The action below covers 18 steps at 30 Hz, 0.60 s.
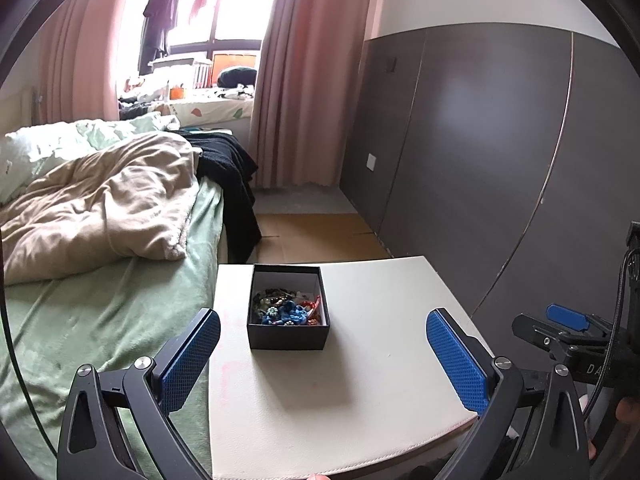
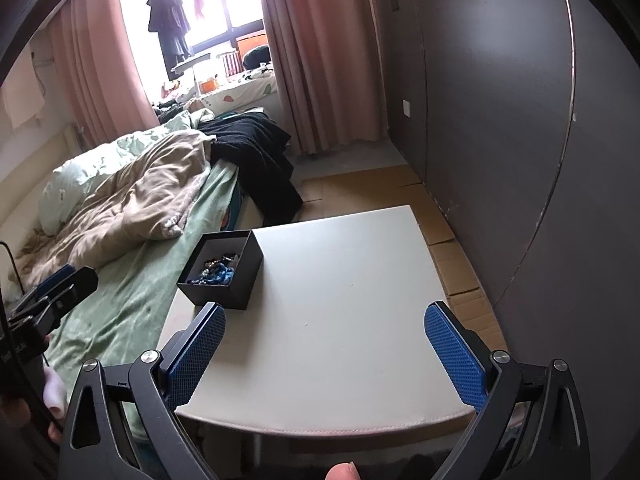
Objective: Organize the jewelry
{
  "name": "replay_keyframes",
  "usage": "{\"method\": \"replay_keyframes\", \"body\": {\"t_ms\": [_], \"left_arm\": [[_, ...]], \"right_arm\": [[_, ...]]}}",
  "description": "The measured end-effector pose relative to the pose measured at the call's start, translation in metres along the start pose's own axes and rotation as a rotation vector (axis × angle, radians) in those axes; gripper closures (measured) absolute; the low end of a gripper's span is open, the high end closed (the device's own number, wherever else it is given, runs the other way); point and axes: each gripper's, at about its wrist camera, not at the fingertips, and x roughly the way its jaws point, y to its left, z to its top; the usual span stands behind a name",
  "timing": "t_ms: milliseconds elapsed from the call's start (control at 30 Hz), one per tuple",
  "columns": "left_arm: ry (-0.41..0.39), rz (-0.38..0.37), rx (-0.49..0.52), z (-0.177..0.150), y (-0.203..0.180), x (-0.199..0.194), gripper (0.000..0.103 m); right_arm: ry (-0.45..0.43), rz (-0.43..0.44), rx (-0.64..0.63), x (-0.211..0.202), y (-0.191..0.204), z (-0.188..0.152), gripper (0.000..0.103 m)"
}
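A small black open box stands on the white table near its left edge. It holds a heap of jewelry: blue, red and dark beads. The box and its jewelry also show in the right wrist view, at the table's left side. My left gripper is open and empty, held above the table's near half, just short of the box. My right gripper is open and empty, above the table to the right of the box.
A bed with a green sheet and a beige quilt lies close against the table's left side. A dark grey wall panel runs along the right. Flat cardboard covers the floor beyond the table. Pink curtains hang at the window.
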Motion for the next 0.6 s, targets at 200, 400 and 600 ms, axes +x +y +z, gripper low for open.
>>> {"method": "replay_keyframes", "body": {"t_ms": [200,400,600], "left_arm": [[-0.004,0.003,0.000,-0.0005,0.0013,-0.0010,0.000],[-0.005,0.007,-0.002,0.0001,0.0012,0.0010,0.000],[-0.006,0.013,-0.008,0.0013,0.0015,0.0009,0.000]], "right_arm": [[0.002,0.007,0.001,0.0012,0.0005,-0.0003,0.002],[0.007,0.047,0.028,0.0015,-0.0003,0.0002,0.002],[-0.005,0.029,0.022,-0.0002,0.0024,-0.0001,0.002]]}}
